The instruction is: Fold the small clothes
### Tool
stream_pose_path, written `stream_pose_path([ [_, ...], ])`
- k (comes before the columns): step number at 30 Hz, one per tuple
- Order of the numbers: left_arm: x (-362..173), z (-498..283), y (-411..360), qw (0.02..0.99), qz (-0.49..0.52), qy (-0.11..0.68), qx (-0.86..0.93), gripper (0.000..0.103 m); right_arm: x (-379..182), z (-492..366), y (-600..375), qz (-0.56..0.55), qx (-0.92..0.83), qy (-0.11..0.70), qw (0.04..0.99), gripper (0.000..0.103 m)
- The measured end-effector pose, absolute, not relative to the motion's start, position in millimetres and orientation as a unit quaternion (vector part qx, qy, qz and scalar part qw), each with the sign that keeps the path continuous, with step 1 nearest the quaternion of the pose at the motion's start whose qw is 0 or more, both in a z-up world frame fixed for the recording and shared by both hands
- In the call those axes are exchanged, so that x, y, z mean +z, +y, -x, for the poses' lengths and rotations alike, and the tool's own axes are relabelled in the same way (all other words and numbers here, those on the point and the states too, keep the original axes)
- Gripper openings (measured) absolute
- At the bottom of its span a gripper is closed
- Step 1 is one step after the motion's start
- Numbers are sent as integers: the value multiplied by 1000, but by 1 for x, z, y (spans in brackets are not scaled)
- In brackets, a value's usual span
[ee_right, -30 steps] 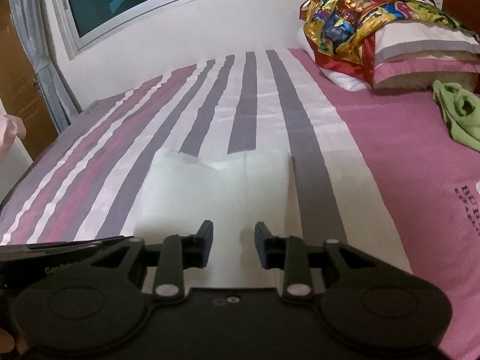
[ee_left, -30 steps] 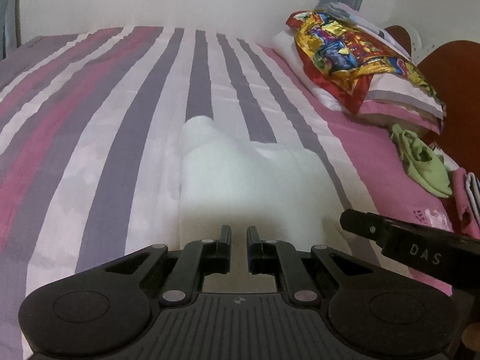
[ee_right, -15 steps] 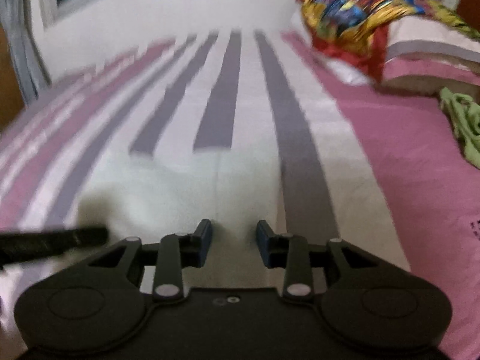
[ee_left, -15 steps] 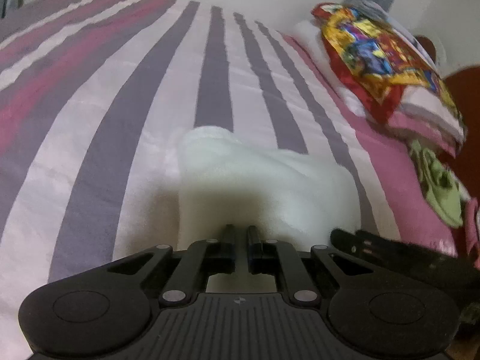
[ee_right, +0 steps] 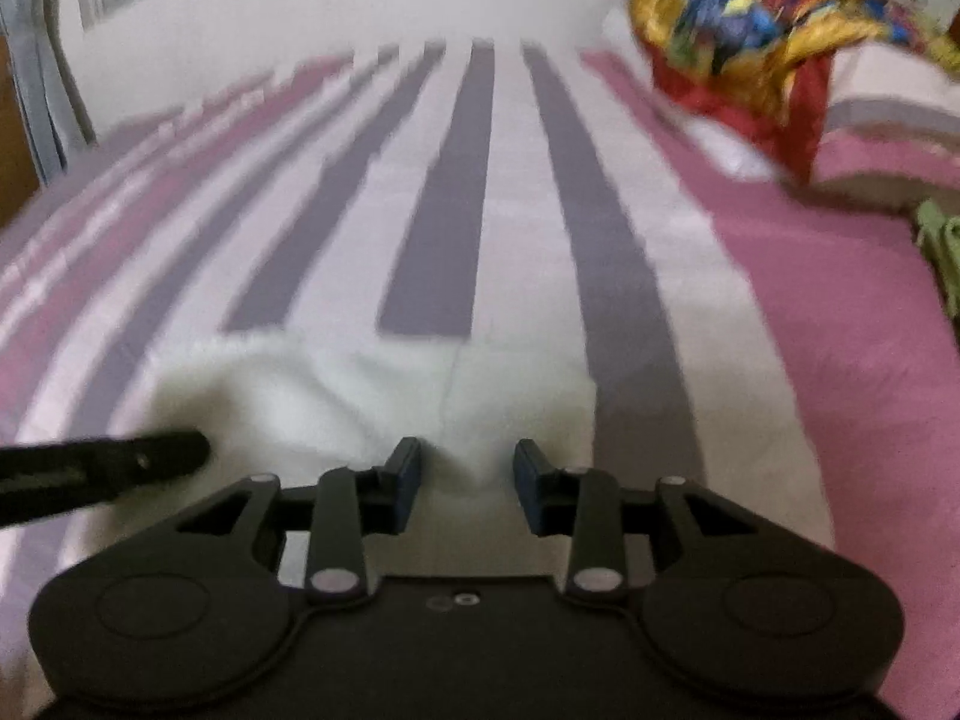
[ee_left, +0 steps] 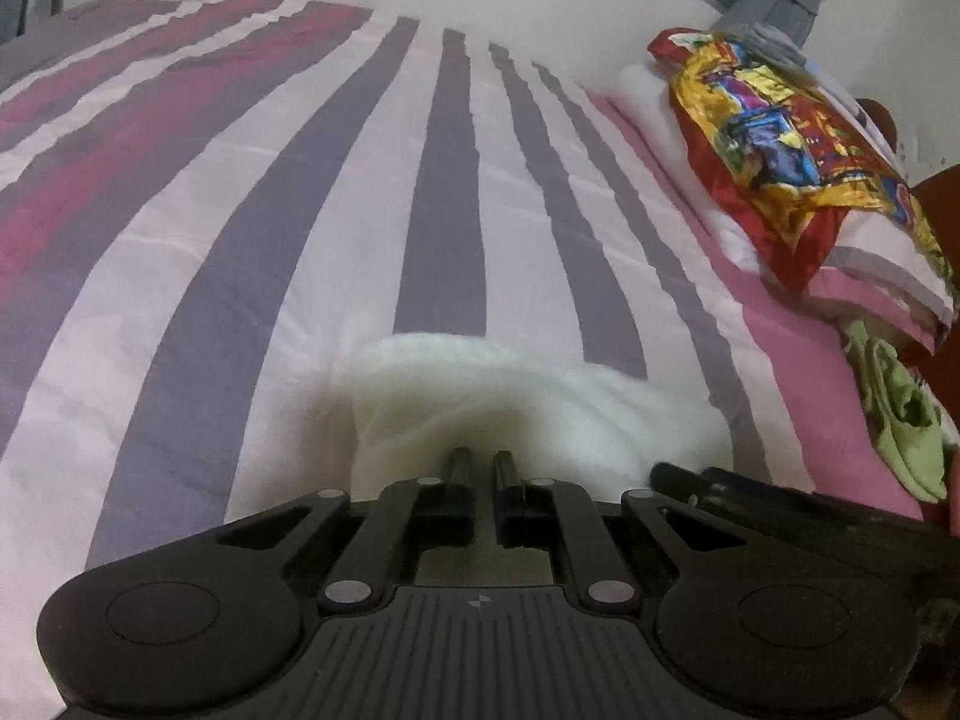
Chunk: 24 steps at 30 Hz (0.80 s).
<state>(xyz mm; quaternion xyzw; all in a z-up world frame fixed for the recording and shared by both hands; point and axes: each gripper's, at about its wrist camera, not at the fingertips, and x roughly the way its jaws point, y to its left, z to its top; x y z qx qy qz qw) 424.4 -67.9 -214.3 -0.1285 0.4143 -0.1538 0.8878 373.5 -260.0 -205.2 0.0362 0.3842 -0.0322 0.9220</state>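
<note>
**Left pinching white cloth, right spread over it**

Left wrist view: my left gripper has its jaws nearly together, only a thin slit between them, w/ the near edge of the white cloth bunched up right at the tips. Looks like a pinch on the cloth, fabric humped up and rounded in front of the fingers. Cloth sits on the striped bedspread, grey, pink and white bands running away from me. To the right, my right gripper shows as a dark bar touching the cloth's right side. Farther right: a bright patterned pillow on a stack, and a green cloth on the pink part of the bed, well apart from the white one.

Right wrist view (blurry): right gripper jaws stand wide, blue pads clear of each other, nothing between them. White cloth lies flat-ish just ahead and under the tips, a seam down its middle. Left gripper pokes in from the left, resting on the cloth's left part. Pillow top right, green cloth at the right edge.
</note>
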Motion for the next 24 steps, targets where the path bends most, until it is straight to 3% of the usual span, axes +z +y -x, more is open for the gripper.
stream_pose_path([
  [12,-198,-375,-69,900,63,401,-159,8,-188,-358,-255,-35,-41,401,914,36],
  [21,-207,-296,-46,888,72,428,-155,8,-179,-246,-242,-24,-13,360,933,37],
  [24,-210,-270,-50,900,37,408,-152,8,-194,-219,-241,-26,-16,382,924,37],
])
